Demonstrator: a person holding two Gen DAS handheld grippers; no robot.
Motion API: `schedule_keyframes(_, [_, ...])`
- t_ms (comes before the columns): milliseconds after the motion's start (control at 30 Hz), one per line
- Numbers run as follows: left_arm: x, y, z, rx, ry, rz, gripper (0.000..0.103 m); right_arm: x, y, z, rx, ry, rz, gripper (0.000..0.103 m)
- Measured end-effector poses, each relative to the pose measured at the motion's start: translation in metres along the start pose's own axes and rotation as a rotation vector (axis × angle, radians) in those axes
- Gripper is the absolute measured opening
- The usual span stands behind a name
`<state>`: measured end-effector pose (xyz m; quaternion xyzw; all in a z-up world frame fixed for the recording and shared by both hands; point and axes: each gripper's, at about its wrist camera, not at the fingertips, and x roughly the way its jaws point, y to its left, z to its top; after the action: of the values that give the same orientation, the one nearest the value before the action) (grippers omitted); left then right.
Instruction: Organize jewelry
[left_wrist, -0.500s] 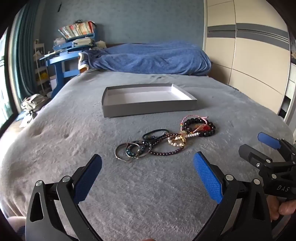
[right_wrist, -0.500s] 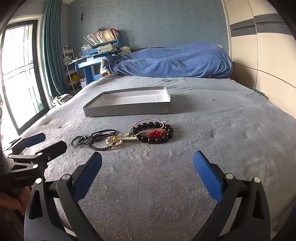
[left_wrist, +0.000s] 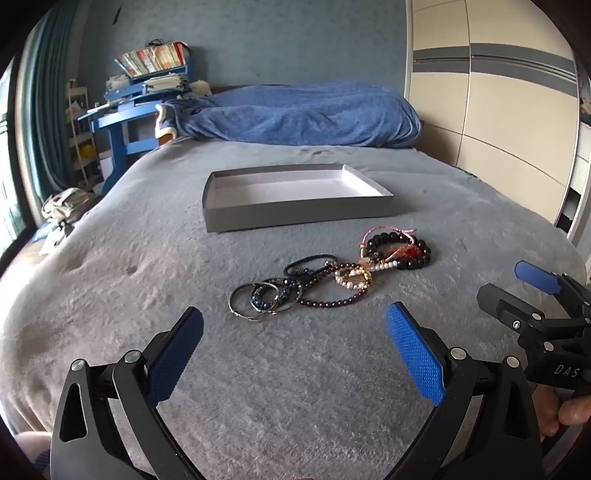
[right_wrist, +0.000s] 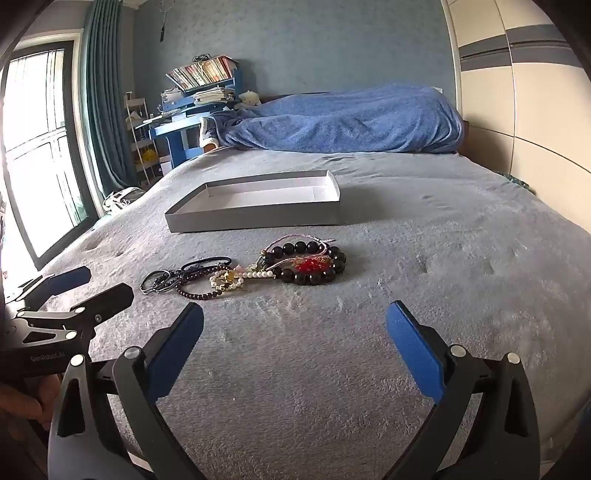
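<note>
A pile of jewelry lies on the grey bedspread: metal bangles (left_wrist: 255, 297), a dark purple bead bracelet (left_wrist: 334, 301), a pearl bracelet (left_wrist: 351, 277), a black hair tie (left_wrist: 310, 263) and a big black bead bracelet with red charm (left_wrist: 402, 251). The pile also shows in the right wrist view (right_wrist: 243, 271). An empty grey tray (left_wrist: 295, 214) sits behind it, seen in the right wrist view too (right_wrist: 255, 218). My left gripper (left_wrist: 295, 350) is open and empty, in front of the pile. My right gripper (right_wrist: 295, 350) is open and empty, in front of and right of the pile.
A blue blanket (left_wrist: 295, 114) is heaped at the head of the bed. A blue desk with books (left_wrist: 140, 96) stands at the back left. A wardrobe (left_wrist: 498, 129) runs along the right. A window (right_wrist: 33, 155) is at the left.
</note>
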<state>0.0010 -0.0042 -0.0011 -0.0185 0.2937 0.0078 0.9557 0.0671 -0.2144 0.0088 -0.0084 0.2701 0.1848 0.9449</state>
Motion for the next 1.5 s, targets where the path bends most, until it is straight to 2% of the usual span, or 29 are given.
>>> schedule_keyframes(900, [0.004,0.004,-0.004,0.002,0.009,0.001,0.098,0.001,-0.001,0.000,0.001,0.001,-0.002,0.098])
schedule_keyframes(1500, [0.003,0.012,0.000,-0.051,0.018,-0.034,0.098,0.003,0.000,-0.001,0.004,0.002,-0.004,0.098])
